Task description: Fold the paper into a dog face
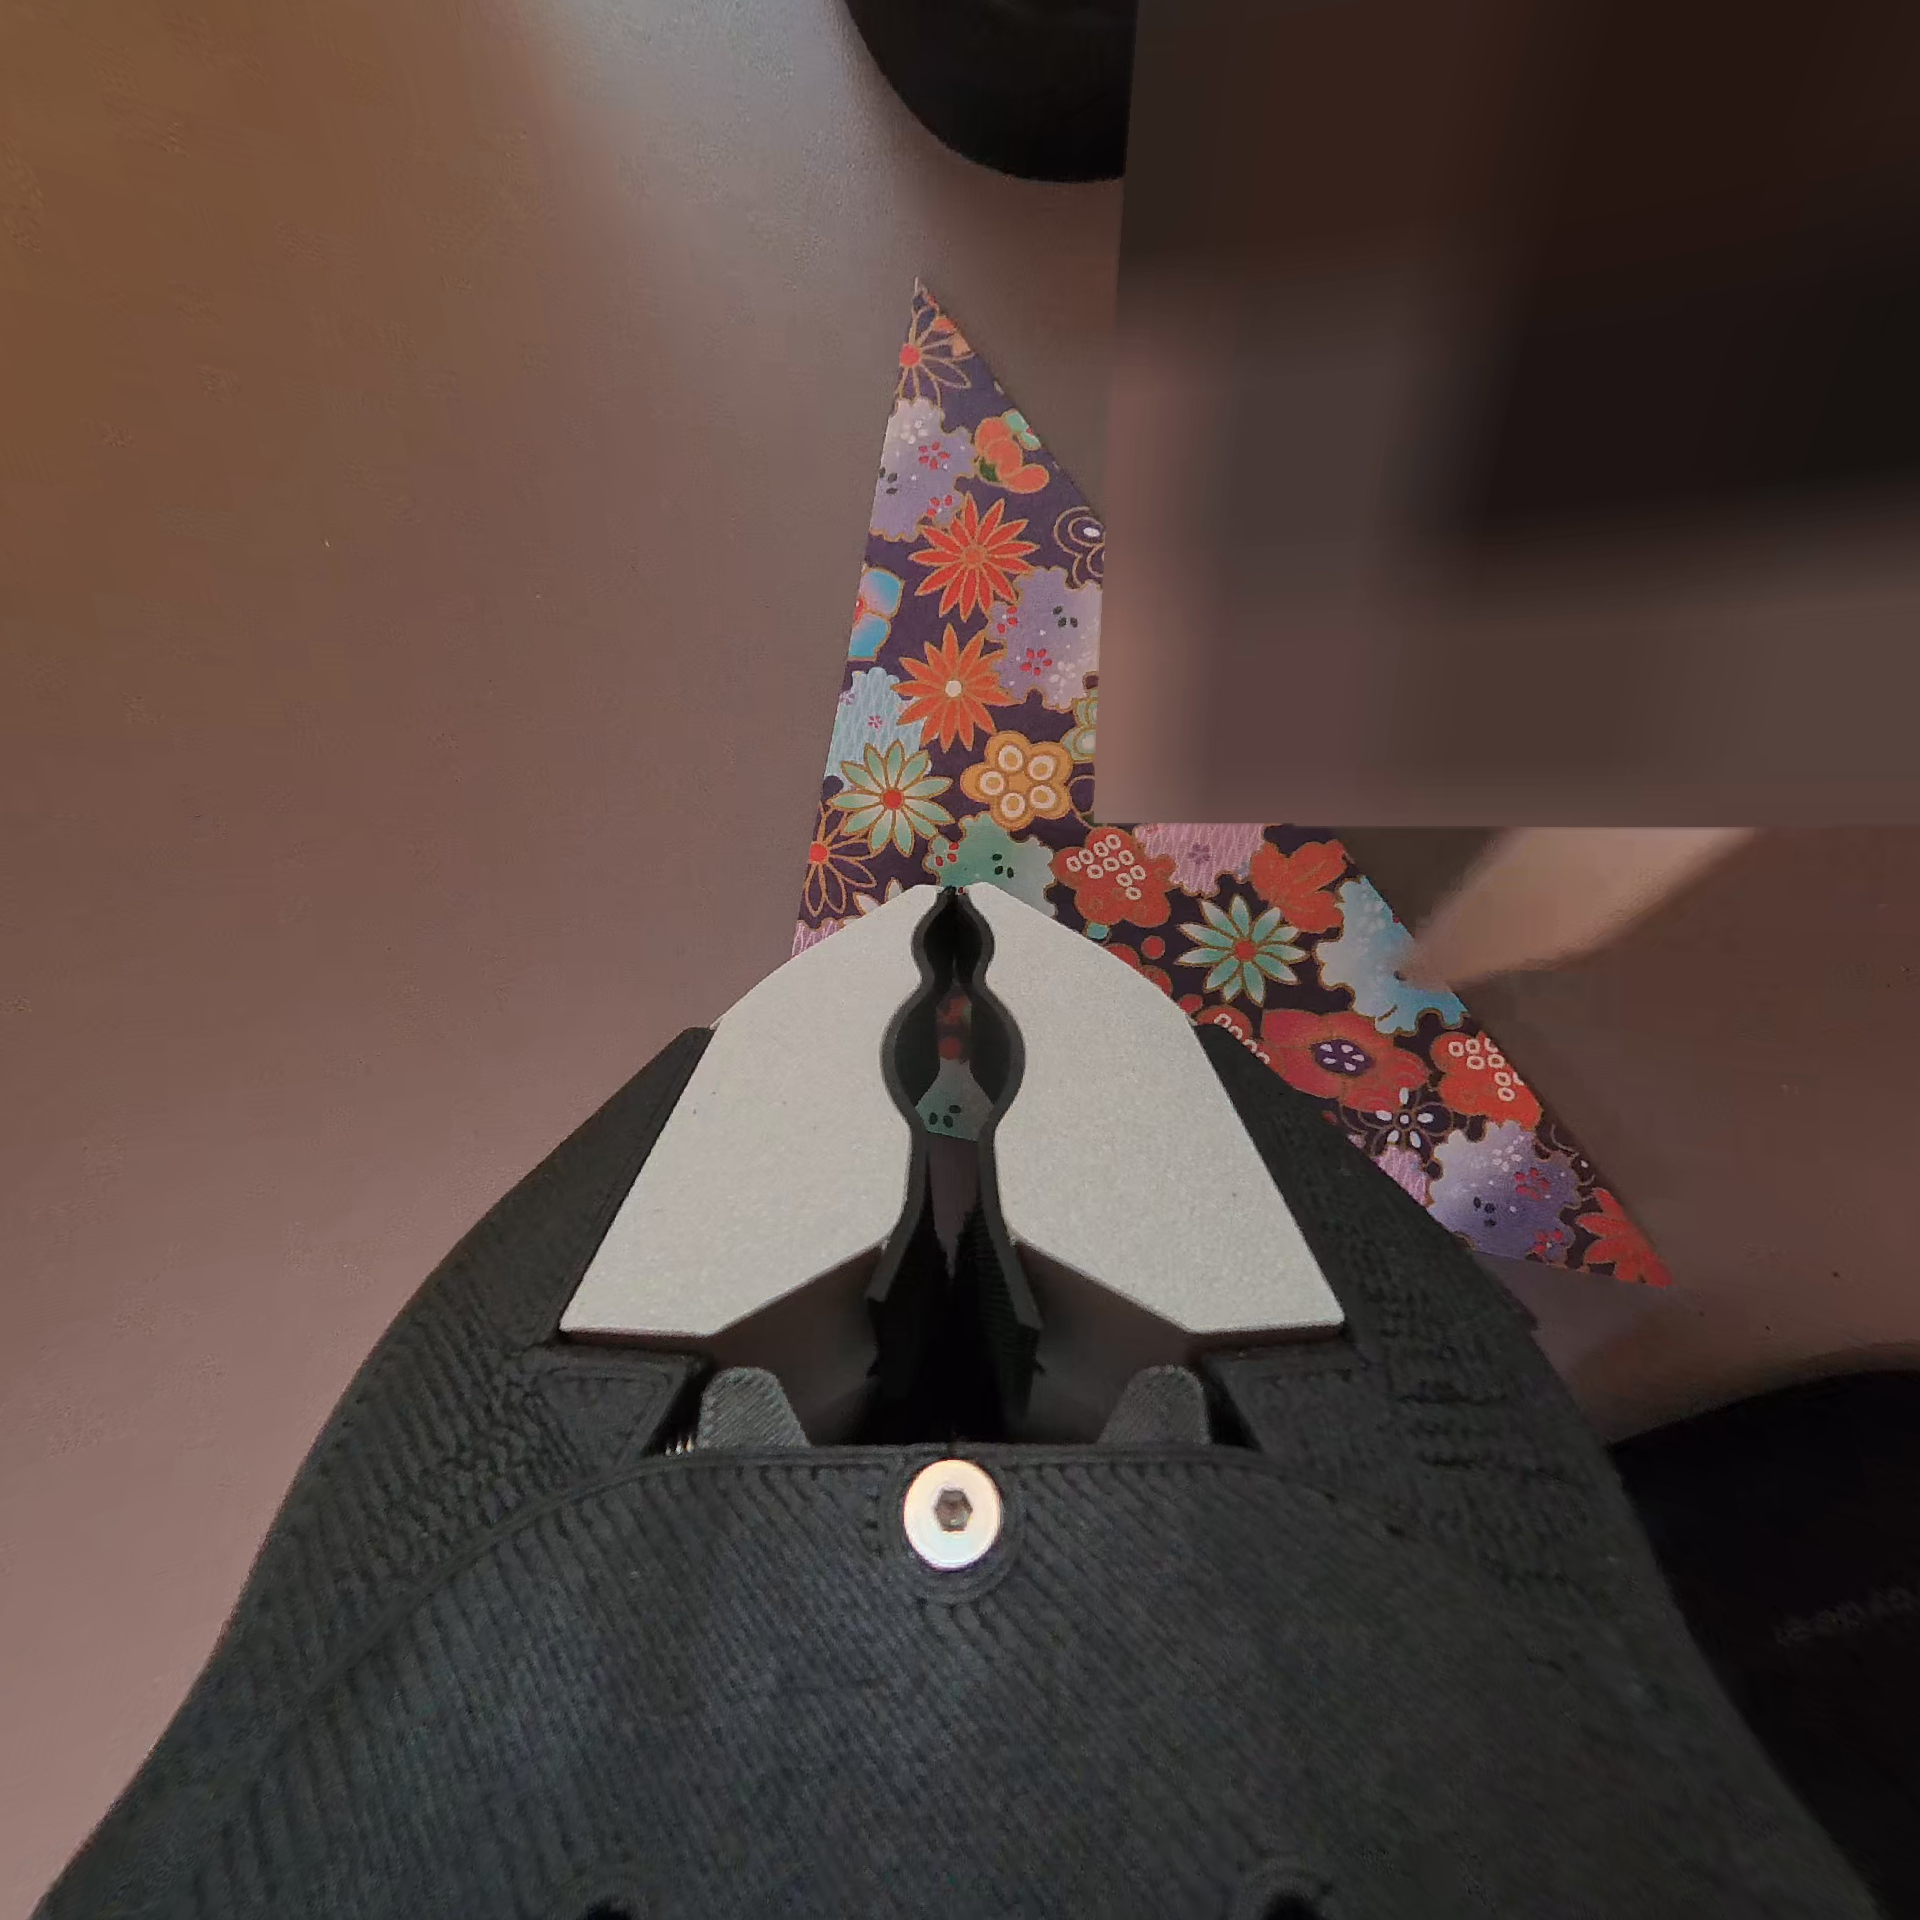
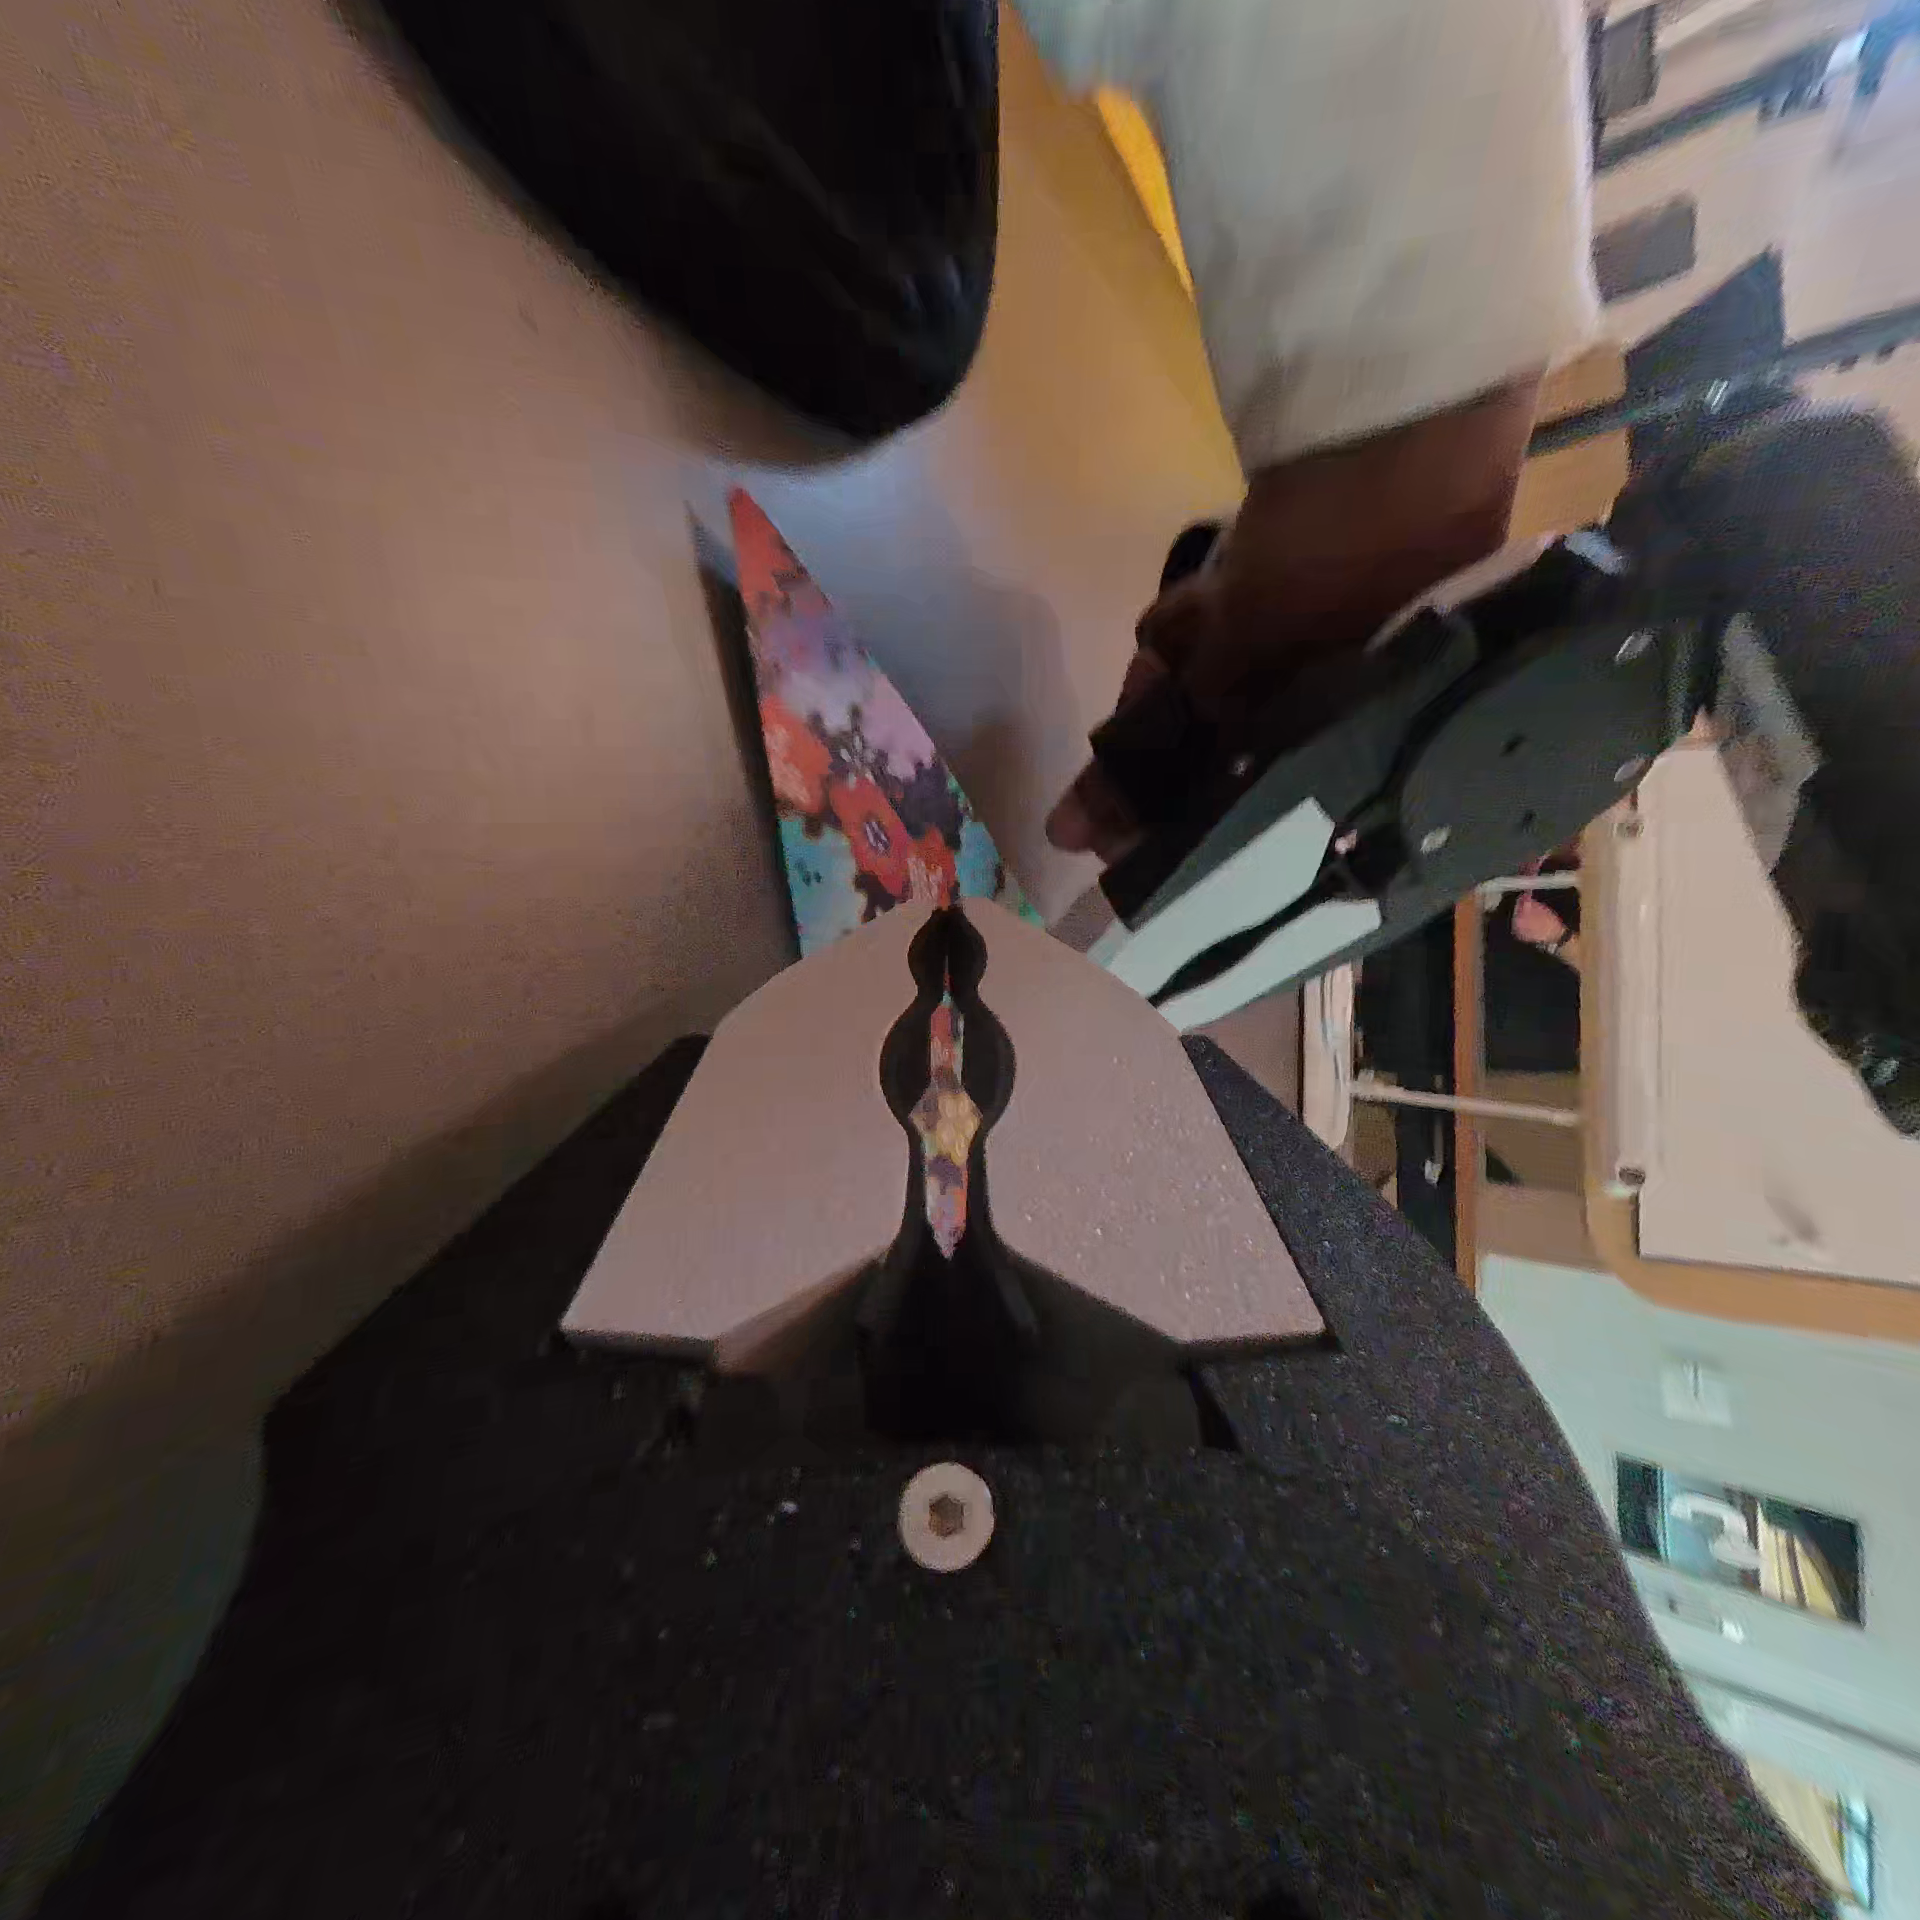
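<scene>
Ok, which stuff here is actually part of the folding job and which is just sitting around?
Part of the job:
floral paper
left gripper, shut on it
right gripper, shut on it

Just lying about:
black object at the table's far edge

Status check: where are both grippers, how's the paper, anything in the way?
Left gripper shut on the paper. Right gripper shut on it too. Paper folded, flowered side out, over the table. Nothing blocking it.
</scene>
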`<state>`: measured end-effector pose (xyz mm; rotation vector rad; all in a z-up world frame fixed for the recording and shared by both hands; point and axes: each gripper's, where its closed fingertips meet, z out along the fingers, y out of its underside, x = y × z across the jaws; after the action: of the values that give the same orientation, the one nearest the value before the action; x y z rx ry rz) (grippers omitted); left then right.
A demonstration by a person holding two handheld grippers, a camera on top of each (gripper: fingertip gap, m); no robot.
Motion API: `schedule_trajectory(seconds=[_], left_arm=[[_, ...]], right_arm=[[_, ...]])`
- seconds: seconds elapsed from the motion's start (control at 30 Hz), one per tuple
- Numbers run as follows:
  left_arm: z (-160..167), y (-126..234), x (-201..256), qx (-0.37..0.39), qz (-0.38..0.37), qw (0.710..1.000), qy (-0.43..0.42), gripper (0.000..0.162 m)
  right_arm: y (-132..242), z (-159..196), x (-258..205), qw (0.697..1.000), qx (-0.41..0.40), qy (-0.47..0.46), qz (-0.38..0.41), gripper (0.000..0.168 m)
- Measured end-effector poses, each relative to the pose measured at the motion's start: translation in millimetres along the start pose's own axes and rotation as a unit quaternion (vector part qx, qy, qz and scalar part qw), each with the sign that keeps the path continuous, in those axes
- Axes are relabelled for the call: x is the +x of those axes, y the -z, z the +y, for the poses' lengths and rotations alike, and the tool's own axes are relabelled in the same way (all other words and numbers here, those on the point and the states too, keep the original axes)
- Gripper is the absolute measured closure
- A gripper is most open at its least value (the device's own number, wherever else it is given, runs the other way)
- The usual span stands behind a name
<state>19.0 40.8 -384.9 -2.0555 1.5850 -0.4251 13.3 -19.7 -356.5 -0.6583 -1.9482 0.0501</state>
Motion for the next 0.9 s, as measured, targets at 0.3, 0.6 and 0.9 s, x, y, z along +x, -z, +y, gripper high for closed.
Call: schedule_trajectory(seconds=[0.3, 0.6, 0.9], left_arm=[[0, 0, 0, 0.005, 0.007, 1.000, 0.006, 0.162], [0, 0, 0, 0.009, 0.009, 1.000, 0.008, 0.162], [0, 0, 0, 0.012, 0.005, 1.000, 0.006, 0.162]], right_arm=[[-13, -41, -28, 0.992, 0.066, 0.094, -0.046, 0.168], [-40, -30, -7, 0.999, 0.017, 0.044, -0.023, 0.168], [-6, -68, -6, 0.992, 0.113, -0.039, -0.029, 0.168]])
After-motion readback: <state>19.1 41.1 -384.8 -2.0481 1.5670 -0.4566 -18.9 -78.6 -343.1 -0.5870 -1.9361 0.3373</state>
